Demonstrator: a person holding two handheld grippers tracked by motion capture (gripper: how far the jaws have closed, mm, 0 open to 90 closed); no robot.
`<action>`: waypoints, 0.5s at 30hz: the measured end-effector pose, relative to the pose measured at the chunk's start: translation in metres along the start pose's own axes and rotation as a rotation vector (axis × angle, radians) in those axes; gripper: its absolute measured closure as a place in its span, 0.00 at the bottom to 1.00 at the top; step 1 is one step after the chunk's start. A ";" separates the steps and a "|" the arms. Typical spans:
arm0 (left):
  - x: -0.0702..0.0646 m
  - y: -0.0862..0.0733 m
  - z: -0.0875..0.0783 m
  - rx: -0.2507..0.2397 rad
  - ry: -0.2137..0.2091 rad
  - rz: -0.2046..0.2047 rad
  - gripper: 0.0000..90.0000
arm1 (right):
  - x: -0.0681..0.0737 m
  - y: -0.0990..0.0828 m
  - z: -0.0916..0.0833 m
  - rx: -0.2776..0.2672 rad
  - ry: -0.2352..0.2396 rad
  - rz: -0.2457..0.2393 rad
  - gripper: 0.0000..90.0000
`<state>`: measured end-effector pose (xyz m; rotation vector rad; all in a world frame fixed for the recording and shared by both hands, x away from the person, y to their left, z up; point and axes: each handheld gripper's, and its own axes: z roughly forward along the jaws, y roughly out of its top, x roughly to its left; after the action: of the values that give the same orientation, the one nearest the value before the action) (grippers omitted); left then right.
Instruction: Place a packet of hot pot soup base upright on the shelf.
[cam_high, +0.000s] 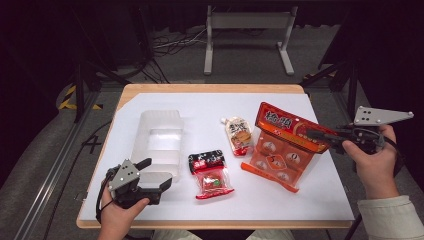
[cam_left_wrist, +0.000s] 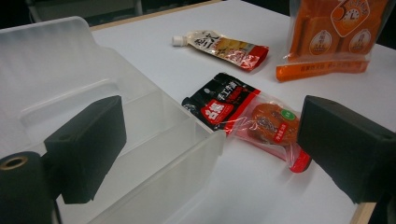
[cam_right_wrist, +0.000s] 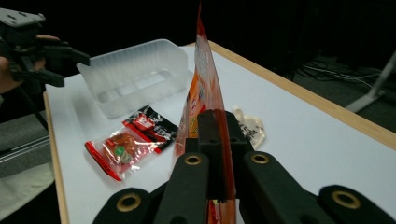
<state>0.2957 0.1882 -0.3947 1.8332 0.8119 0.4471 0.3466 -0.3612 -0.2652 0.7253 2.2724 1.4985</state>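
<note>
Left hand-held gripper (cam_high: 157, 174), jaws apart, at the clear bin (cam_high: 159, 136); right hand-held gripper (cam_high: 316, 135) clamps the orange pouch (cam_high: 280, 150) above the table (cam_high: 200, 107)

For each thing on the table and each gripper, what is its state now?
Large orange snack bag: pinched, one edge lifted.
Frosted clear plastic bin: empty, upright.
Small red-black snack packet: lying flat.
White spouted pouch: lying flat, capped.
Left gripper: open.
Right gripper: shut on bag.

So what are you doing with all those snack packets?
The right tool has pinched the big orange packet by its edge and holds one side off the white table. The left tool is open at the near end of the clear plastic bin. The red snack packet and small pouch lie flat.
</note>
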 end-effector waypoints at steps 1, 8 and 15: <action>0.000 0.000 0.000 0.000 -0.001 -0.002 0.11 | 0.002 0.003 0.001 -0.002 0.009 -0.005 1.00; 0.001 0.006 0.002 -0.010 -0.003 -0.003 0.13 | 0.009 0.023 0.007 -0.011 0.025 -0.041 1.00; -0.002 0.015 0.006 -0.026 -0.024 0.005 0.13 | 0.021 0.047 0.020 -0.027 0.068 -0.093 1.00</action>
<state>0.3033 0.1791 -0.3832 1.8135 0.7818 0.4361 0.3505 -0.3193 -0.2301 0.5612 2.2972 1.5298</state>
